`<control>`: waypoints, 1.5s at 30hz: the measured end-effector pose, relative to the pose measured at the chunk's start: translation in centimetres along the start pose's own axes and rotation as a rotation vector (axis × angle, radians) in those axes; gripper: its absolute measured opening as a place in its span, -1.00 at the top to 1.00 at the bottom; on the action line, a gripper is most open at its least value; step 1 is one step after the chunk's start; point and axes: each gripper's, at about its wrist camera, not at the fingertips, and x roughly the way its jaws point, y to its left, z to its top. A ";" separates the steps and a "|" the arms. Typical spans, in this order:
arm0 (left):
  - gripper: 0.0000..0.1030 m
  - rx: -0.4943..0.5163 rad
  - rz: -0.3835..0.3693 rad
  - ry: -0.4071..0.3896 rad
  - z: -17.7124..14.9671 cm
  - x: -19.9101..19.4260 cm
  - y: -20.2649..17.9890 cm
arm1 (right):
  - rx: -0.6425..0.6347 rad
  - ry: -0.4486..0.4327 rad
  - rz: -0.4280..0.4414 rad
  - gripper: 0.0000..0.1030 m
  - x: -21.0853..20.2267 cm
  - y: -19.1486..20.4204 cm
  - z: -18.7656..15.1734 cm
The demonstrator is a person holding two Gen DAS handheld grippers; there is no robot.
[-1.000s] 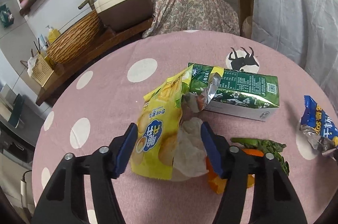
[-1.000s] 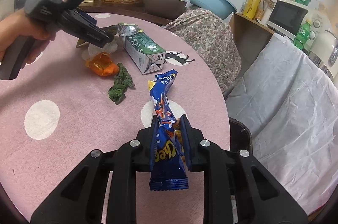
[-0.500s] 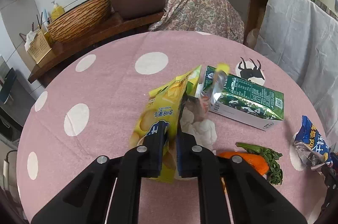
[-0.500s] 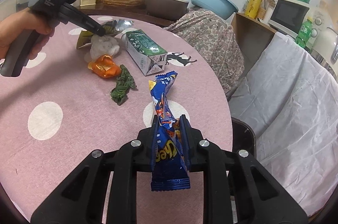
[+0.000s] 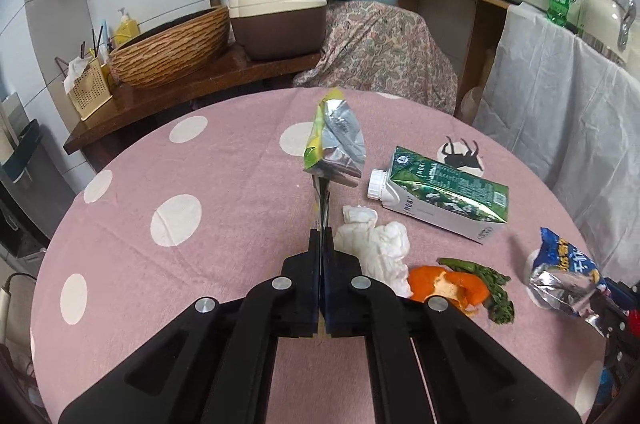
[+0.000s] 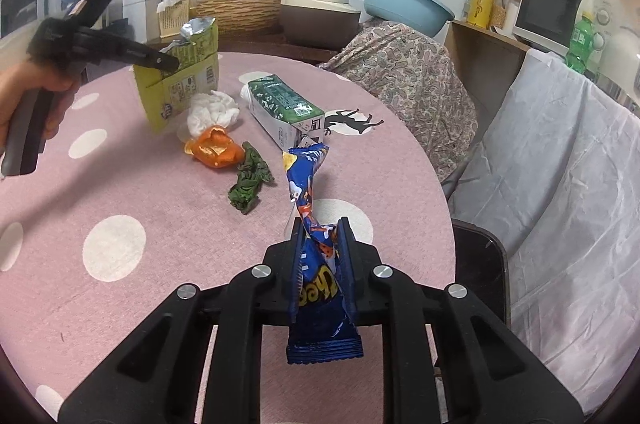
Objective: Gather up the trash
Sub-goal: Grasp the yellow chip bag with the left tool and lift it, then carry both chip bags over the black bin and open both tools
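Right wrist only: hand point(image 6: 24, 96) on left gripper point(image 6: 170, 63)

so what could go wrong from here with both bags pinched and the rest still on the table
1. The left claw pinches only a thin edge of the yellow chip bag; it may slip out while carried.
2. The right claw is closing on the twisted blue snack bag, which could tear or spill crumbs.
3. The hanging bags may drag the tissue or orange peel.
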 end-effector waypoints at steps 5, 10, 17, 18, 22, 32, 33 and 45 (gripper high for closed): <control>0.95 -0.003 -0.033 -0.061 -0.9 -3.1 0.1 | 0.047 -0.017 0.055 0.67 -0.8 -0.8 -0.3; 0.95 0.017 -0.091 -0.112 -1.2 -5.9 -1.1 | 0.079 -0.037 0.089 0.67 -1.9 -1.5 -0.6; 0.95 0.043 -0.196 -0.136 -0.5 -7.4 -4.6 | 0.112 -0.072 0.112 0.67 -3.4 -2.5 -1.0; 0.95 0.052 -0.209 -0.140 -0.3 -7.5 -5.4 | 0.116 -0.076 0.112 0.66 -3.6 -2.6 -1.1; 0.95 0.074 -0.272 -0.140 0.2 -7.3 -8.5 | 0.149 -0.095 0.122 0.66 -4.5 -3.9 -1.4; 0.95 0.147 -0.370 -0.128 1.5 -5.8 -17.1 | 0.249 -0.145 0.019 0.66 -6.9 -9.7 -3.3; 0.95 0.161 -0.374 -0.126 1.8 -5.5 -18.1 | 0.271 -0.147 -0.008 0.66 -7.0 -10.9 -3.7; 0.95 0.308 -0.403 -0.092 3.2 -2.2 -28.9 | 0.447 0.053 -0.140 0.66 1.3 -20.8 -9.3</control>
